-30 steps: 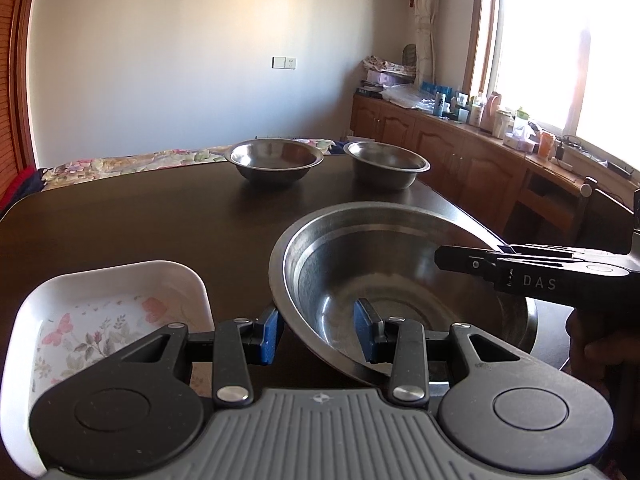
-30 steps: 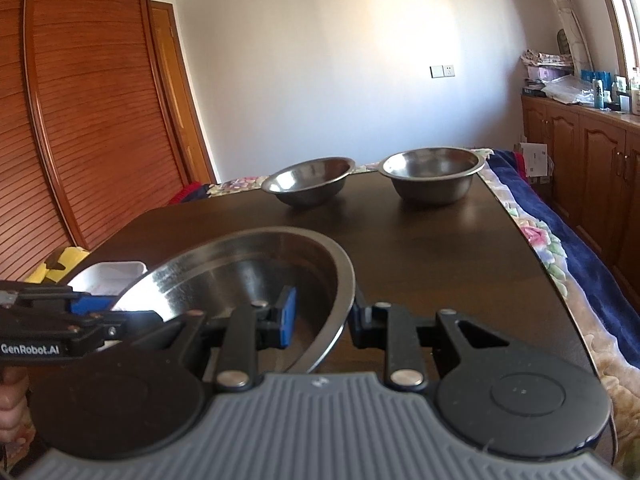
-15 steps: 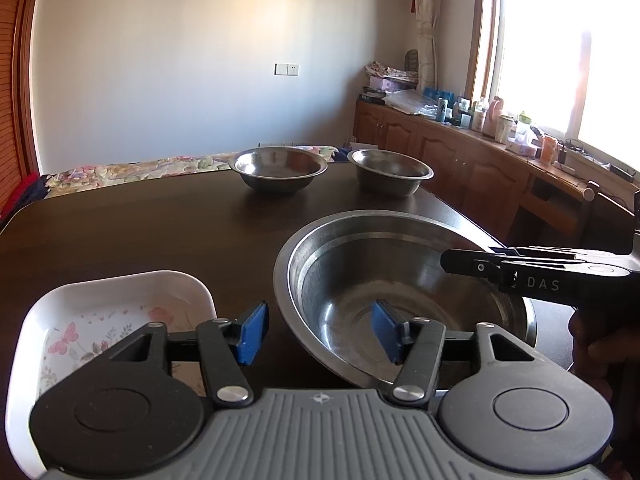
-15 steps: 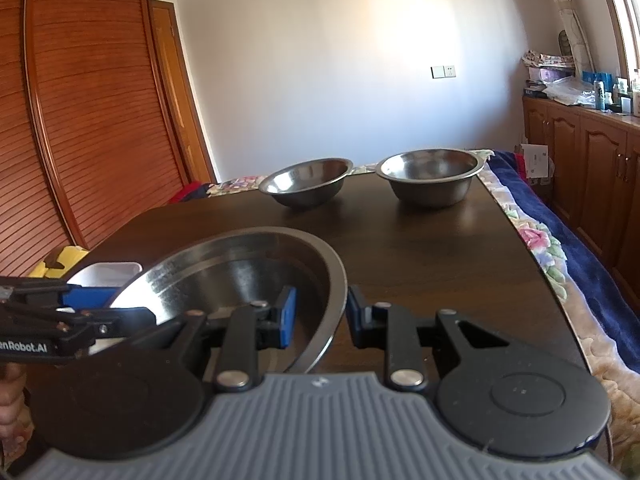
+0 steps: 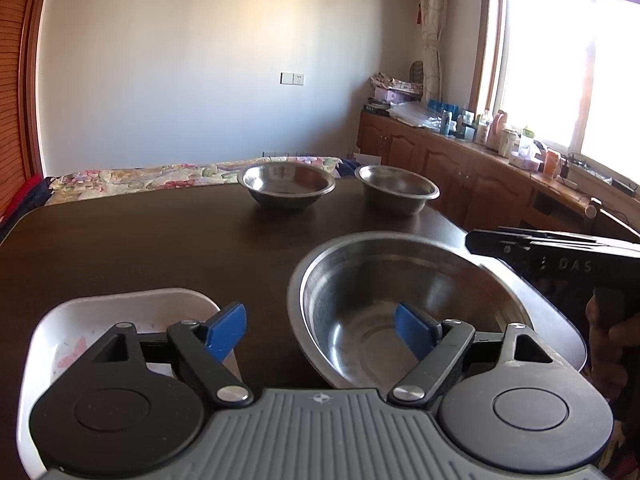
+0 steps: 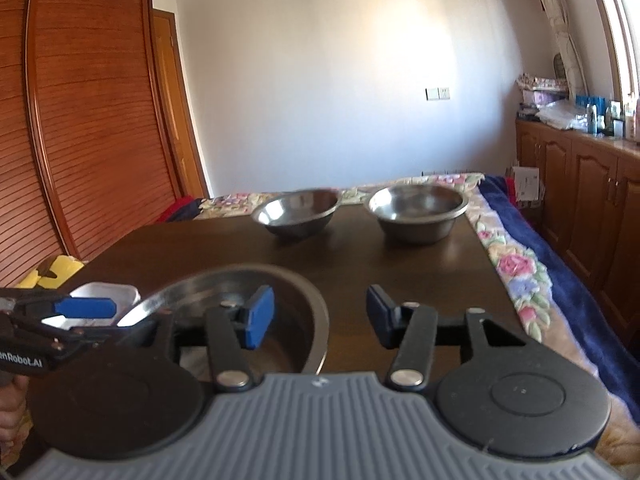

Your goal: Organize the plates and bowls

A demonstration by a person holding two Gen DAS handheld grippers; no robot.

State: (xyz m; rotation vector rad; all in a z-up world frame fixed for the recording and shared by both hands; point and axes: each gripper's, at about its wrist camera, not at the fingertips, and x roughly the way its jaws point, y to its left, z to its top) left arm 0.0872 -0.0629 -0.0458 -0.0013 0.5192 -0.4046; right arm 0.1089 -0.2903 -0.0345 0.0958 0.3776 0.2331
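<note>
A large steel bowl point(image 5: 400, 280) sits on the dark table point(image 5: 140, 248) near its front right; it also shows in the right wrist view point(image 6: 296, 316). My left gripper point(image 5: 320, 330) is open, its jaws astride the bowl's near-left rim without touching it. My right gripper point(image 6: 320, 316) is open, its jaws astride the bowl's right rim, apart from it. A white floral dish point(image 5: 80, 320) lies left of the bowl. Two smaller steel bowls point(image 5: 286, 184) point(image 5: 396, 188) stand at the table's far edge.
A bed with a floral cover point(image 6: 516, 264) runs along the table's right side and far end. Wooden cabinets point(image 5: 460, 172) with bottles stand under the window. A slatted wooden wardrobe point(image 6: 80, 140) is at the left.
Both grippers have opened and let go of the large bowl's rim. The bowl now rests on the table. Both grippers have drawn back a little.
</note>
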